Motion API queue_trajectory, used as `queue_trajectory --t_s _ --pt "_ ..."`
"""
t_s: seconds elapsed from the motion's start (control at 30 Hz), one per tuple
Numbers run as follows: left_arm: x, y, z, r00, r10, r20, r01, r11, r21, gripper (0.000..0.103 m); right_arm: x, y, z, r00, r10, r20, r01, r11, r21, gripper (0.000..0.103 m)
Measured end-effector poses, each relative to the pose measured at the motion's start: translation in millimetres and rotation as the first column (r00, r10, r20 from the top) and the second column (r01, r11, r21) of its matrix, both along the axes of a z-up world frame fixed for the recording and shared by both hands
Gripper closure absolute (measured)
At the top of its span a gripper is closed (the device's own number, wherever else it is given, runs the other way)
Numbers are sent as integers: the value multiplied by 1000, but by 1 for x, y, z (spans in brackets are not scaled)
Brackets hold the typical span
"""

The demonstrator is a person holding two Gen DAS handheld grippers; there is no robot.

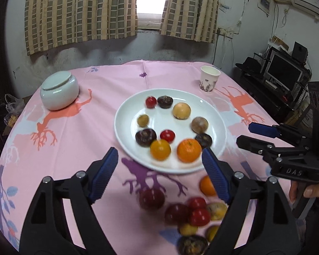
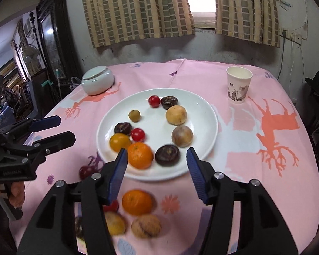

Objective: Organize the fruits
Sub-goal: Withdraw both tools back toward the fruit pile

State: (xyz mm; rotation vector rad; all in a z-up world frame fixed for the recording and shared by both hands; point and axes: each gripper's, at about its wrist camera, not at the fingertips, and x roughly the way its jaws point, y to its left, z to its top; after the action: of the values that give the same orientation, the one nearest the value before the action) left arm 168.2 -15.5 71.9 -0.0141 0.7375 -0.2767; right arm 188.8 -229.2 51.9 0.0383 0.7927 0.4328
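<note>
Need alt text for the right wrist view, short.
Open right gripper, holding nothing, hovers at the near rim of a white plate bearing nine small fruits. More loose fruit lies on the pink tablecloth; the open left gripper is at left.

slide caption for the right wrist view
Open right gripper above a white plate of fruit, loose orange below.

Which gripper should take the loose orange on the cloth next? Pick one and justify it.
Right. The loose orange lies directly between the right gripper's open fingers, just short of the plate. For the left gripper it sits off beside one finger.
</note>
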Motion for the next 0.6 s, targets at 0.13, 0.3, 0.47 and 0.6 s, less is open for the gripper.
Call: queue_trajectory --t_s 0.13,0.3,0.47,0.6 --pt "-33 4 -8 1000 -13 -4 13 1000 -6 16 -32 -10 0 1000 20 -11 -20 1000 24 35" --pt "-62 6 -25 999 -28 -32 29 999 34 11 -58 -15 -18 997 36 -69 -33 998 45 33" --pt "-74 14 -41 997 -12 -79 14 999 35 10 -67 -16 -34 994 45 -103 -38 997 72 25" --pt "-77 20 -58 993 -4 -116 4 1000 1 8 -68 -17 -38 993 52 -108 -45 997 64 25"
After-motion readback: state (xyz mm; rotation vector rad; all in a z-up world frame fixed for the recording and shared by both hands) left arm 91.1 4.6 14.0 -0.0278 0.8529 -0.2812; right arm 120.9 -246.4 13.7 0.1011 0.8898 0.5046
